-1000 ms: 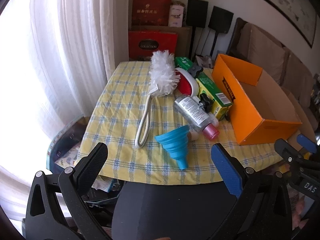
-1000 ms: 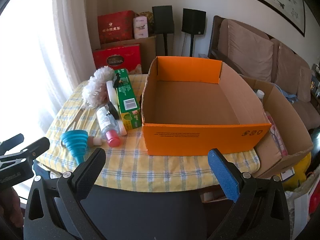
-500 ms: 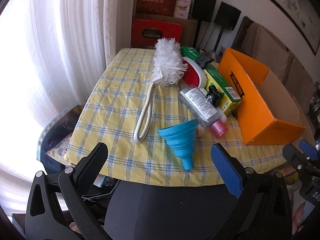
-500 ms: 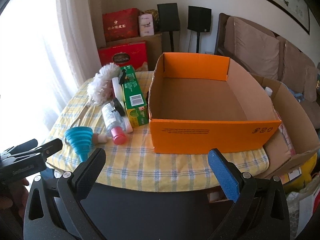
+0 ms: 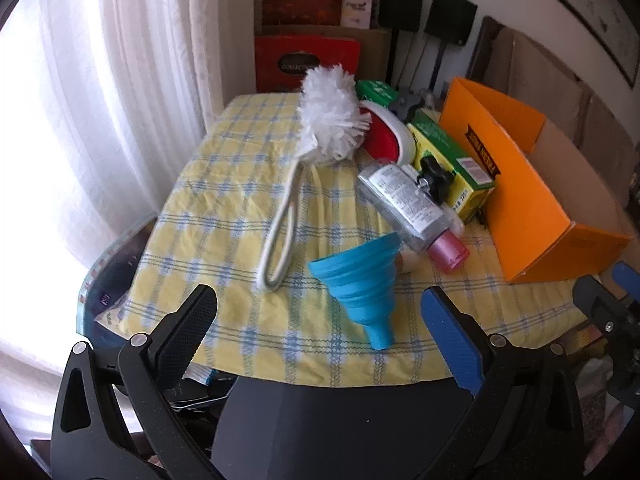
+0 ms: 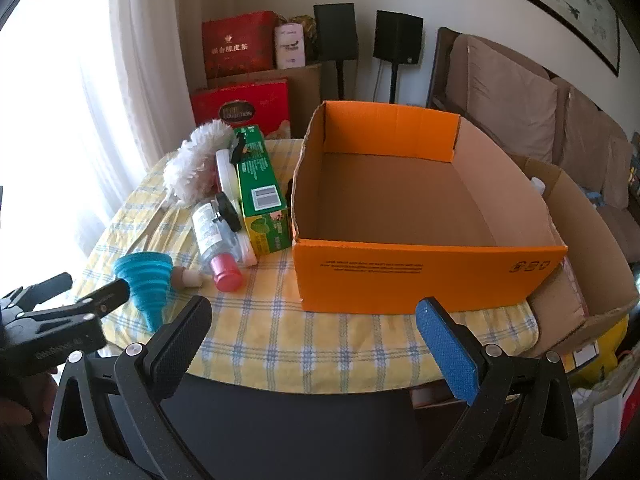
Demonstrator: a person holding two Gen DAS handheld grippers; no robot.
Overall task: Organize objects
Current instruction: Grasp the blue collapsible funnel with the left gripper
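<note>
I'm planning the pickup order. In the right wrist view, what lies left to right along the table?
Blue funnel → clear bottle with pink cap → green carton → orange box.

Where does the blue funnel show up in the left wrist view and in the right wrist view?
Left wrist view: the blue funnel lies on its side just below centre, between the left tool's fingers.
Right wrist view: it lies at the far left, beside the left tool's tip.
Shared landmark: the clear bottle with the pink cap, just beyond the funnel in both.
</note>
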